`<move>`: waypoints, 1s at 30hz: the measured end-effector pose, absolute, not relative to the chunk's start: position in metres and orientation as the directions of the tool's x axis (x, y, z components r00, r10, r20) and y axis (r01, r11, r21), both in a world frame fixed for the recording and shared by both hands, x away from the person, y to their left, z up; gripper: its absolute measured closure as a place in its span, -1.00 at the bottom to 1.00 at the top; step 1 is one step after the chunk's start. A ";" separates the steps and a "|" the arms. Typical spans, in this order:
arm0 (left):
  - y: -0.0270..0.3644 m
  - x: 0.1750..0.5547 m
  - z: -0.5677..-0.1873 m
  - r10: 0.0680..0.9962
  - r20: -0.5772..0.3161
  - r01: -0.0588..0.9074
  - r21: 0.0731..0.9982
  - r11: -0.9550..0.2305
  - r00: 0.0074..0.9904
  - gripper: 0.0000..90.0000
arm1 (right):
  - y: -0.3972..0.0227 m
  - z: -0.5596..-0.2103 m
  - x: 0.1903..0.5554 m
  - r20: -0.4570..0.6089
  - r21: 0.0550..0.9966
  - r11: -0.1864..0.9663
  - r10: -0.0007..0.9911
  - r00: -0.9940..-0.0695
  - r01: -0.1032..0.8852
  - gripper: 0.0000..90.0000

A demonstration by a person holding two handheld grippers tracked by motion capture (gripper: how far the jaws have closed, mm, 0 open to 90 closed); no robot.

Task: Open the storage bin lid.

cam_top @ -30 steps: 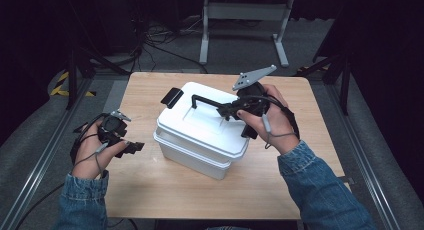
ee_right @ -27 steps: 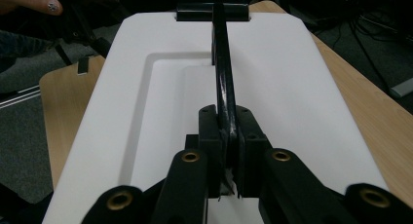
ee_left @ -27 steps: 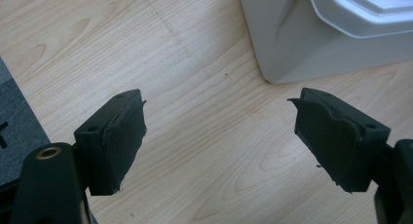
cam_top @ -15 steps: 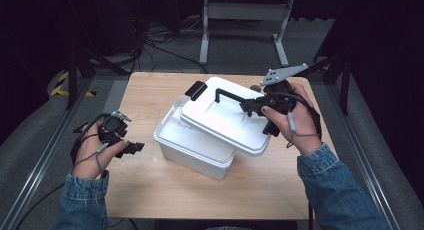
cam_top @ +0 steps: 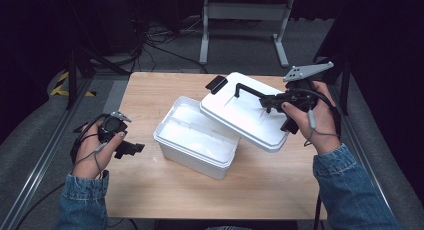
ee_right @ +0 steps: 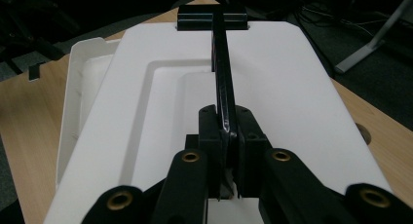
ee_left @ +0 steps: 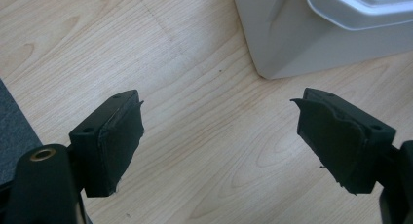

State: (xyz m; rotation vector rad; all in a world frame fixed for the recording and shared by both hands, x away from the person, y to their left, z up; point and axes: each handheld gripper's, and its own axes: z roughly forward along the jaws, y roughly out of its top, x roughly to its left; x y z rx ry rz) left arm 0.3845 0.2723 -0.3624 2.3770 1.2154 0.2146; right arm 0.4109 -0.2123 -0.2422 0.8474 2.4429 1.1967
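White plastic box (cam_top: pixel 196 145) sits near the middle of the wooden table (cam_top: pixel 150 190), a rectangular tub with smooth matte walls and a stepped rim; its inside reads as pale glare, so any contents cannot be made out. In the left gripper view just one rounded lower corner of it shows, cut off by the frame. Its lid (cam_top: pixel 247 115), a flat white rectangle with a recessed panel, hangs tilted above the box's right end, covering that part of the opening. A black latch tab (cam_top: pixel 218 83) sits at the lid's far edge. A thin black handle (ee_right: pixel 224 87) runs along the lid's centre line.

The right gripper (cam_top: pixel 279 104) has its jaws pressed tight on that handle and carries the lid by it; in the right gripper view the glossy bar passes straight between the pads, and the handle's near end is hidden behind them. The left gripper (ee_left: pixel 219 141) rests low at the table's left edge, well apart from the box, jaws spread wide over bare wood grain with nothing between them.
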 end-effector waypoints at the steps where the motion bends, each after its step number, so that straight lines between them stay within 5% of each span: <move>1: 0.272 0.385 -0.362 0.799 -0.068 0.727 0.465 -0.504 0.598 -0.61 | -0.215 -0.242 0.412 -0.002 0.792 0.477 0.625 -0.781 0.380 0.88; 30: 0.272 0.387 -0.364 0.777 -0.064 0.711 0.456 -0.536 0.627 -0.61 | -0.275 -0.275 0.441 0.012 0.759 0.412 0.765 -0.644 0.504 0.88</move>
